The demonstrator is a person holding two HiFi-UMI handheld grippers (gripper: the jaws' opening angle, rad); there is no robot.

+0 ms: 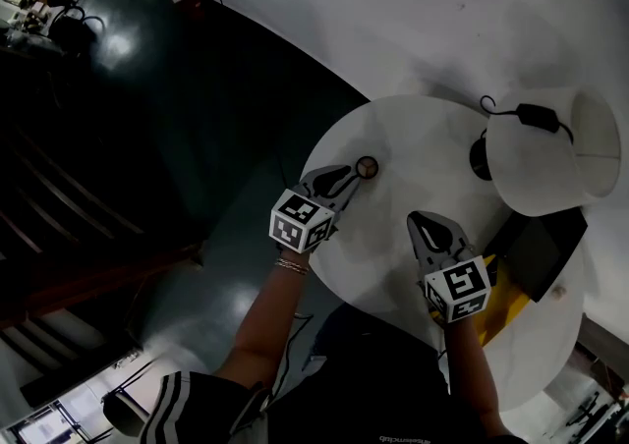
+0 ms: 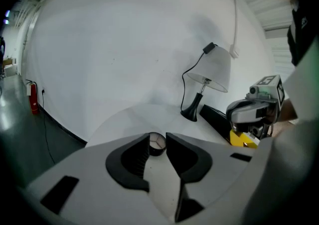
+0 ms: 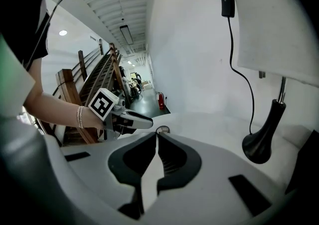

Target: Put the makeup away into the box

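Reaching step, by the look of it: makeup not yet picked up. Left tool (image 2: 157,138) angled down over the round white bench (image 1: 393,138), jaws a little apart. Small round makeup pot (image 2: 156,144) right at its tips, sitting in the gap, not pinched. Right tool (image 3: 155,137) off to the left tool's right, jaws together, nothing between them. Dark box (image 1: 539,248) just past the right tool, below a white lamp (image 1: 550,152). Next, probably: ease forward around the pot, close squarely on its sides, lift, carry across to the box.
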